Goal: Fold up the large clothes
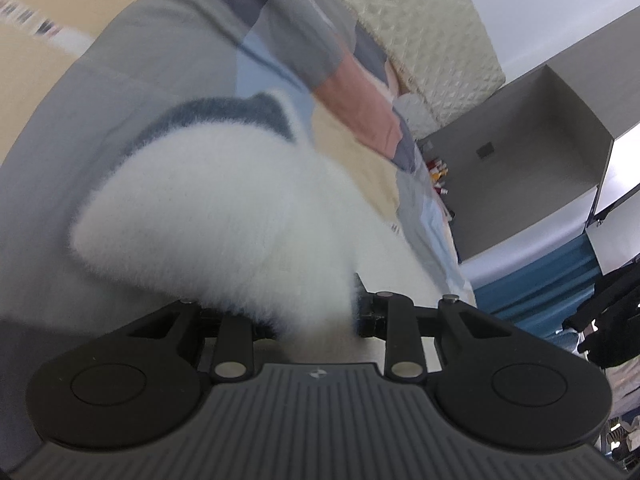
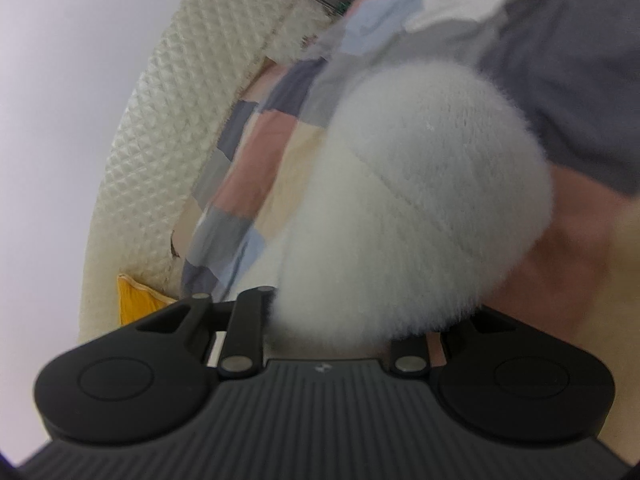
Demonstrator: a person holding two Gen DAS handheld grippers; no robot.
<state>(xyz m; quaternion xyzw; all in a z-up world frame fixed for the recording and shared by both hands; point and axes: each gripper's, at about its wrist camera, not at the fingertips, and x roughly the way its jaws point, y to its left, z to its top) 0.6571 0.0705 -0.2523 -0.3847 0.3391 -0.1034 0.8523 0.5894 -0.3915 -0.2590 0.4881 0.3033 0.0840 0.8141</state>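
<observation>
A fluffy white garment (image 1: 224, 208) with a grey-blue band along its far edge bulges out in front of my left gripper (image 1: 316, 312). The fleece hides the fingertips, and the jaws are shut on it. In the right wrist view the same white garment (image 2: 420, 200) billows as a rounded lump from my right gripper (image 2: 340, 320), whose jaws are also shut on the fleece, with the fingertips buried in it. Both held parts hang above a bed with a patchwork cover (image 1: 120, 92).
The patchwork cover (image 2: 256, 168) of grey, pink, beige and blue spreads under the garment. A cream quilted headboard (image 2: 176, 120) stands behind the bed. A grey shelf unit (image 1: 532, 152) is beside the bed, with dark clothing (image 1: 608, 320) at the right edge. A yellow cushion (image 2: 136, 300) lies by the headboard.
</observation>
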